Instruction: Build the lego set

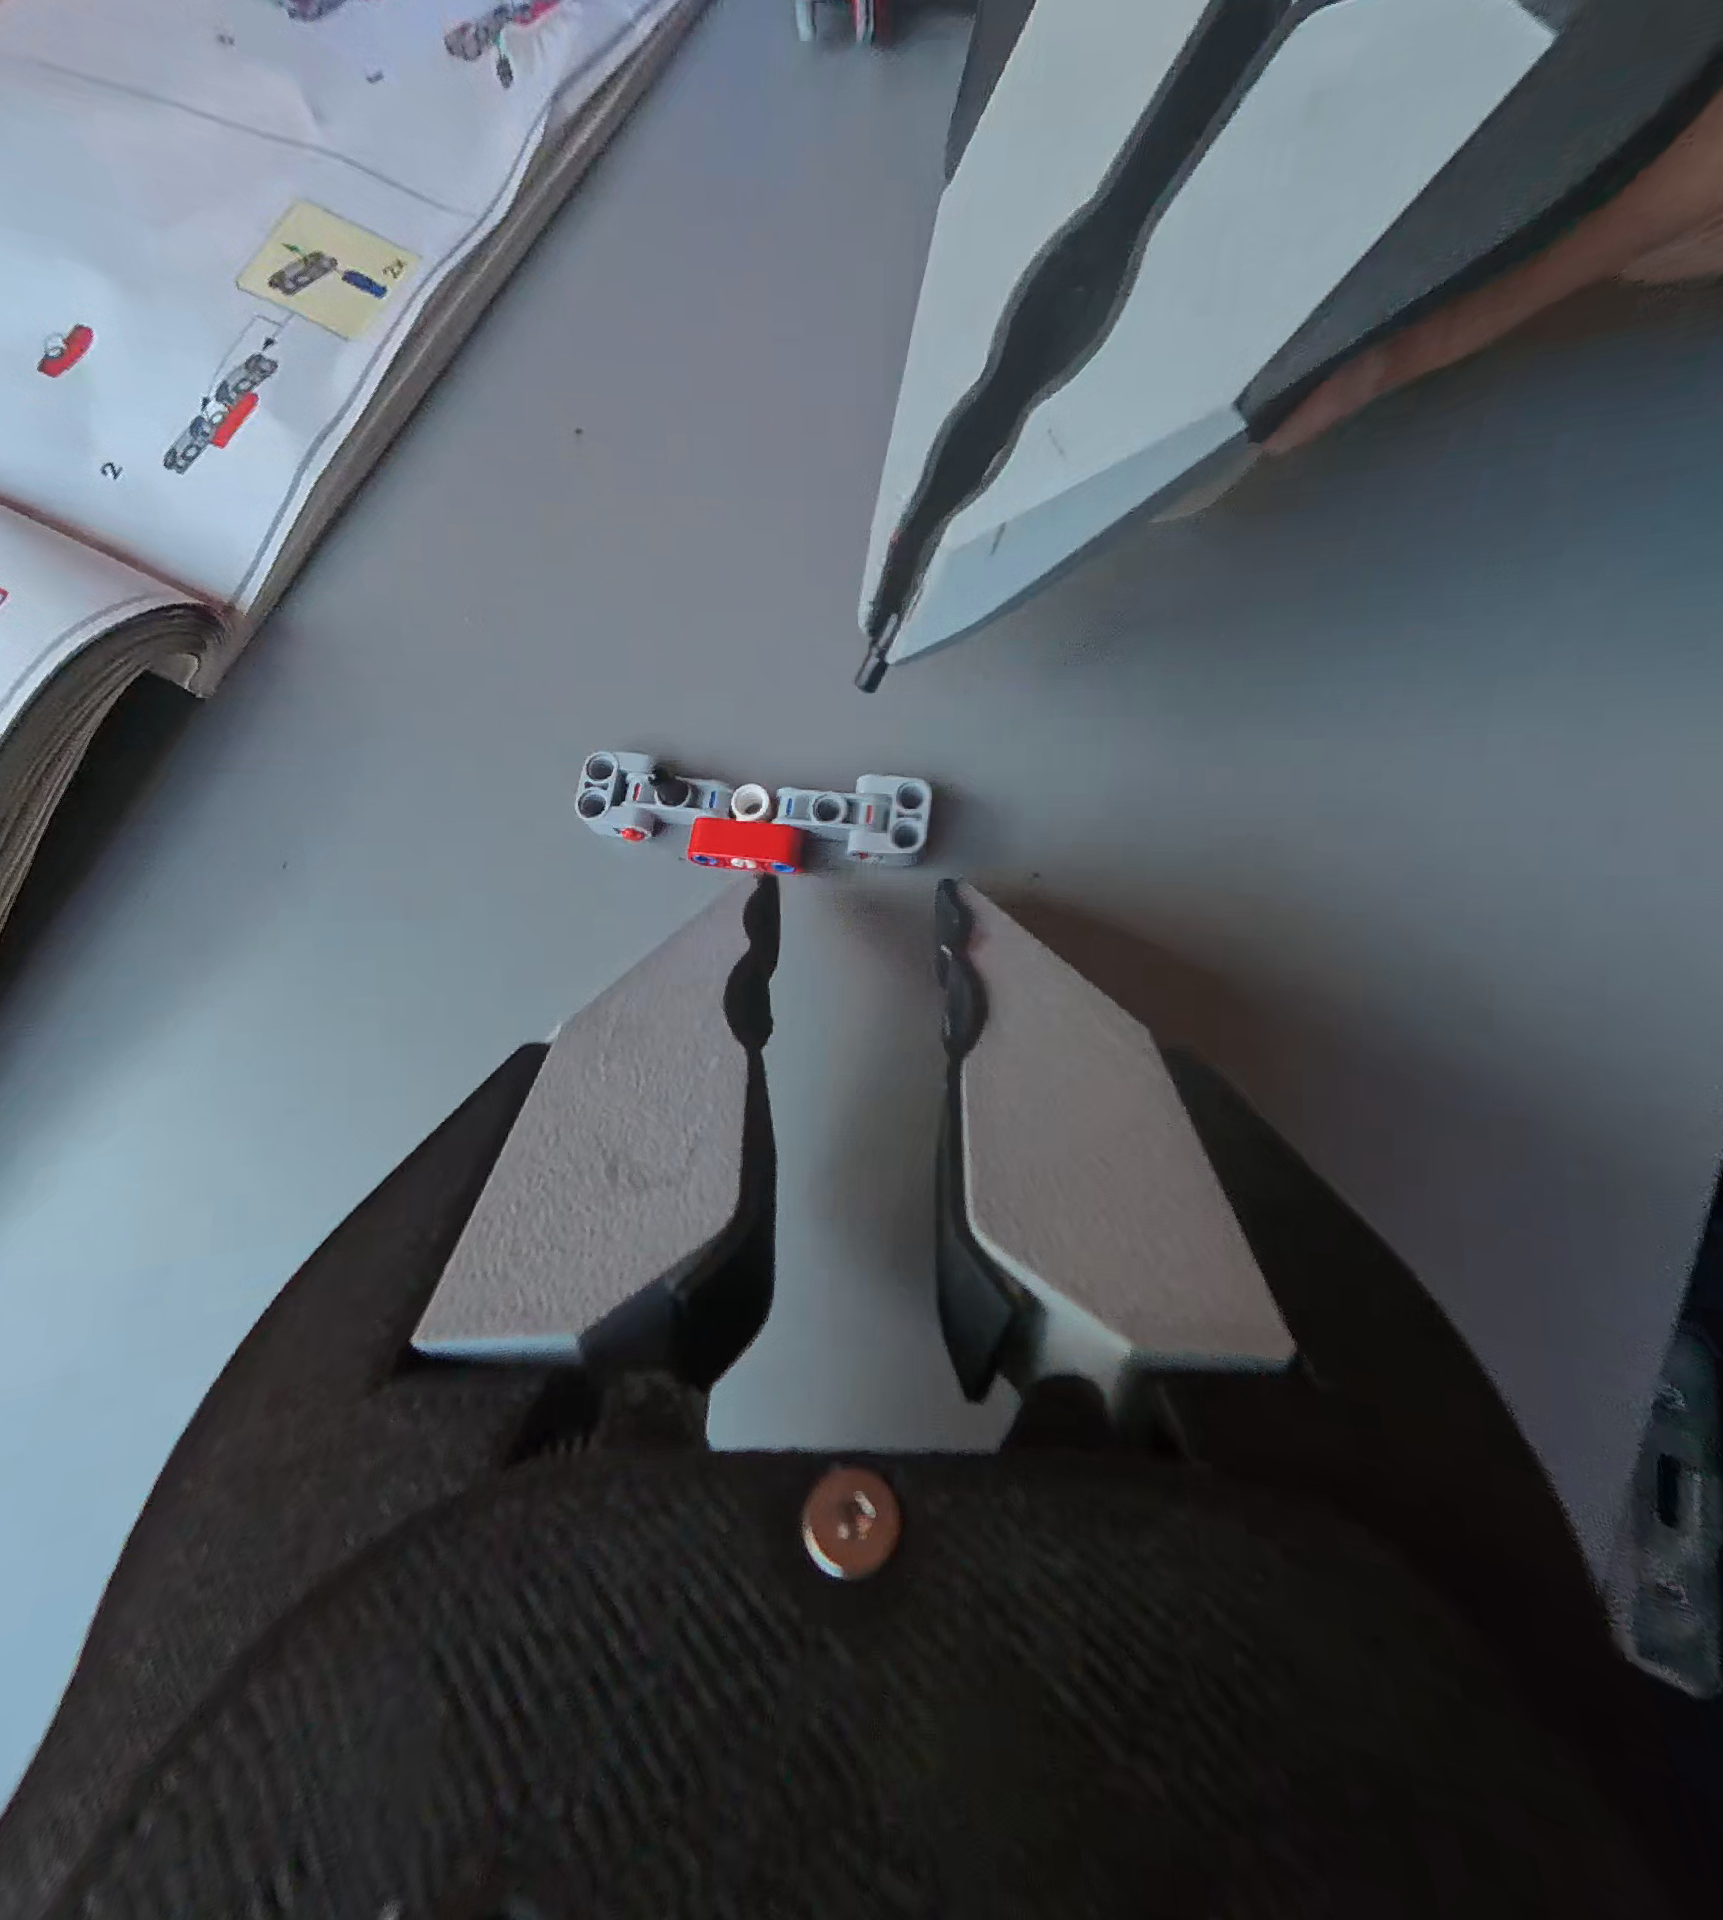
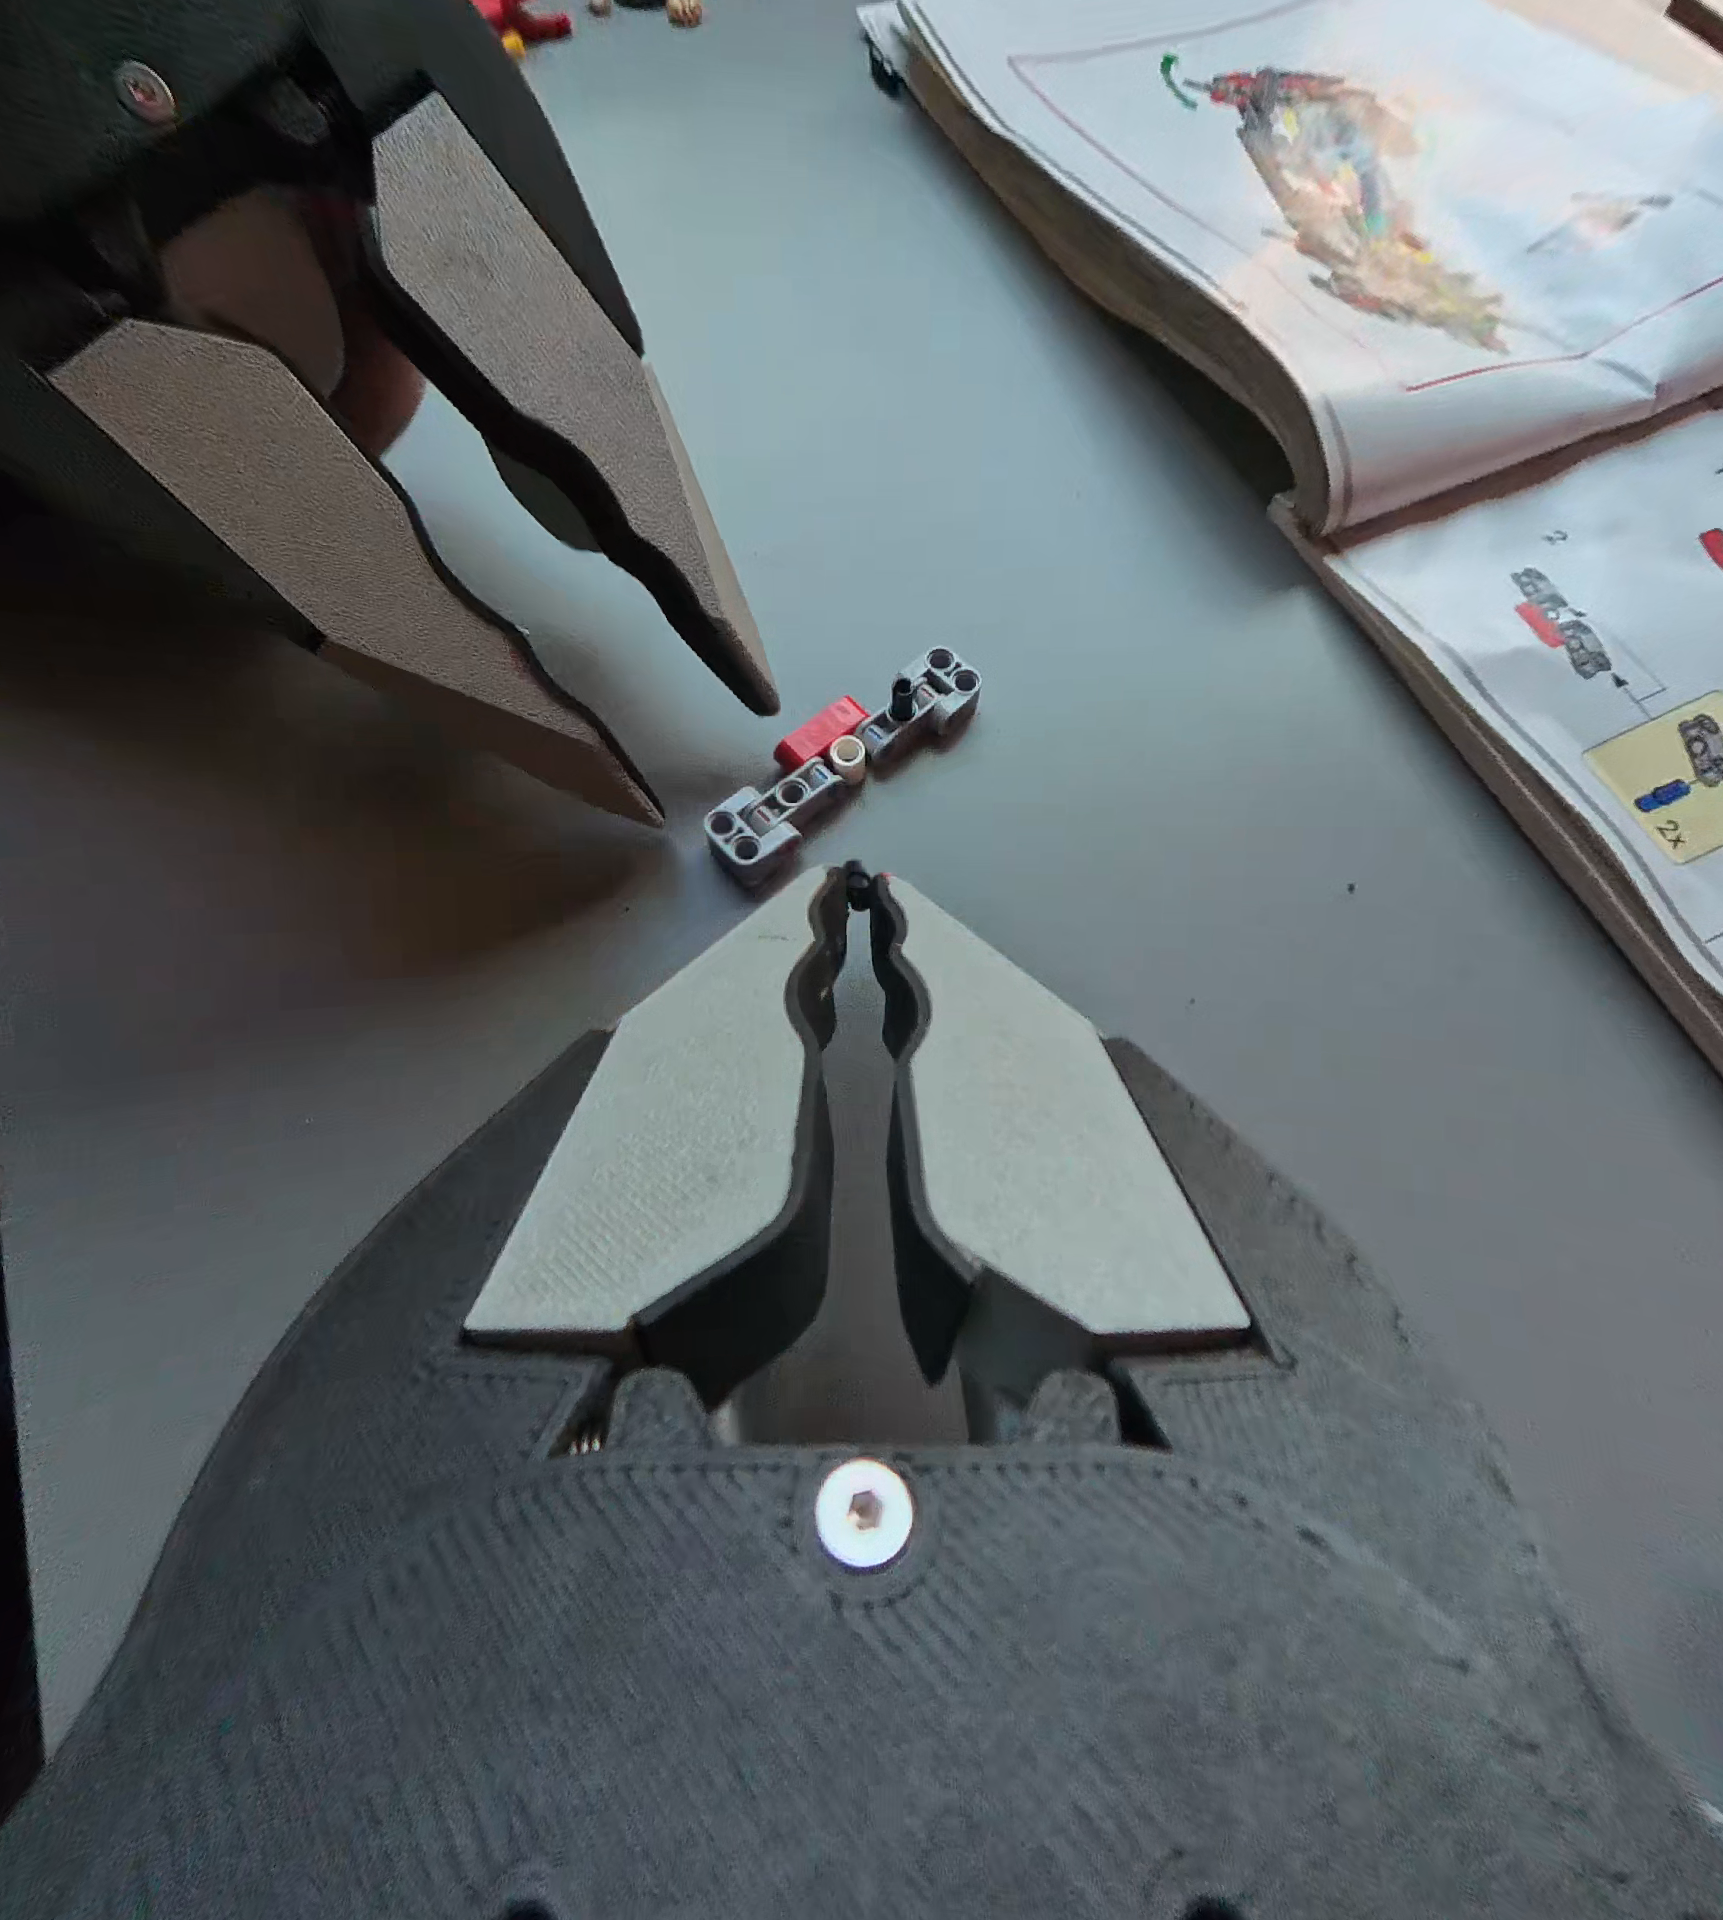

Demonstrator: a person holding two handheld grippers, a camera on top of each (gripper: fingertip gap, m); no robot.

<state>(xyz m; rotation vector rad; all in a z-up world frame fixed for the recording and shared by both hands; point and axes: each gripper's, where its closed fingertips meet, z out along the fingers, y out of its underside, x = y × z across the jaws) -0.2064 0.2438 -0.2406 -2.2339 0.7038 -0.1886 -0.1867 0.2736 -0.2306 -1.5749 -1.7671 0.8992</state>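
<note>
Two claws over the desk [image 1: 1252, 831], both aimed at one small brick assembly [image 1: 753, 816]. My left claw [image 1: 857, 894] stands open, nothing between the fingers, tips just short of the assembly's red beam [image 1: 745, 840]; one fingertip [image 1: 763, 891] nearly touches the beam, can't tell if it does. My right claw [image 2: 862, 883] is closed on a small black pin [image 1: 875, 660], pads pressed on it, pin poking out past the tips. It hovers just beyond the assembly, near its right end, not touching.

Assembly: grey connector pieces in a row, flat on the desk, red beam on the side facing my left claw, a white bush [image 1: 751, 800] in the middle, another black pin [image 2: 904, 698] standing up near one end.

Left of the assembly, well apart, lies an open instruction booklet [image 1: 161, 312] with build-step drawings, step numbers and a yellow inset box [image 1: 327, 270]. No brand mark readable. A person's hand [image 1: 1719, 208] grips my right claw's body.
</note>
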